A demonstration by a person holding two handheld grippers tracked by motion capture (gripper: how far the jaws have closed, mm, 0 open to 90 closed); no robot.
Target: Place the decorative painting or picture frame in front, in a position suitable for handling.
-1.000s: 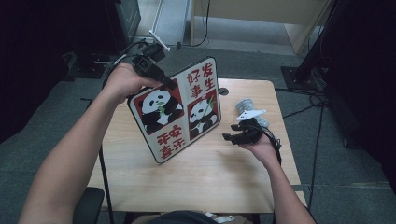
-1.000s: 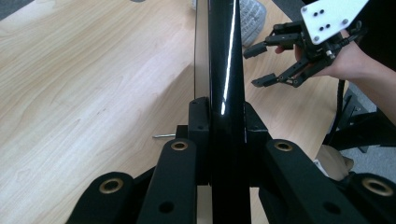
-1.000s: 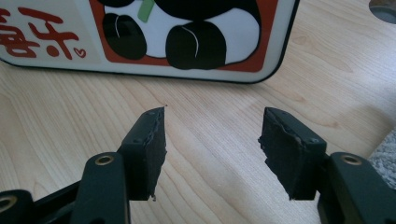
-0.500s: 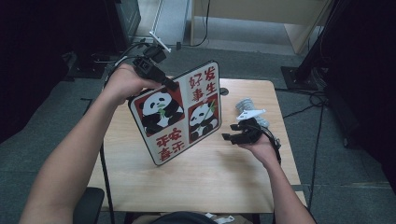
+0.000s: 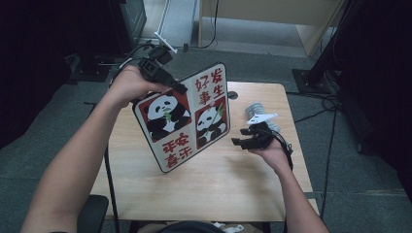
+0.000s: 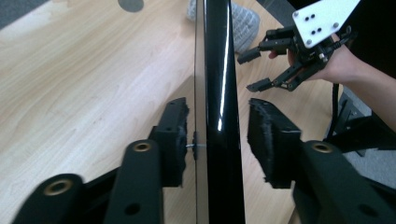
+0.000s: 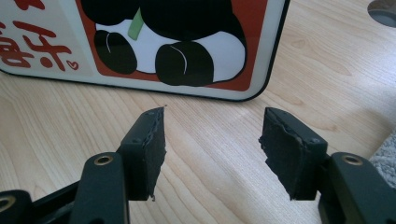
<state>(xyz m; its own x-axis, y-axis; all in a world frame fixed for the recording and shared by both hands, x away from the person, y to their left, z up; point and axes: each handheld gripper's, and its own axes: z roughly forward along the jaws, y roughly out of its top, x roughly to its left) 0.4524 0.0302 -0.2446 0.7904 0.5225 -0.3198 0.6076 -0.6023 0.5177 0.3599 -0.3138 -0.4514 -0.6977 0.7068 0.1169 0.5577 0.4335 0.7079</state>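
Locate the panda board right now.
High view: the panda board stands tilted on edge on the table, left of centre, its top edge between the left tool, right tool beside it.

Quantities on the table (image 5: 218, 184): one panda board (image 5: 187, 116); one grey cloth (image 5: 257, 110) beside it; two grippers, left gripper (image 5: 167, 80) and right gripper (image 5: 243, 137).

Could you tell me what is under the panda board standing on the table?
The panda board stands tilted with its lower edge on the wooden table. Nothing lies beneath that edge in the right gripper view; the tabletop behind the board is hidden in the high view.
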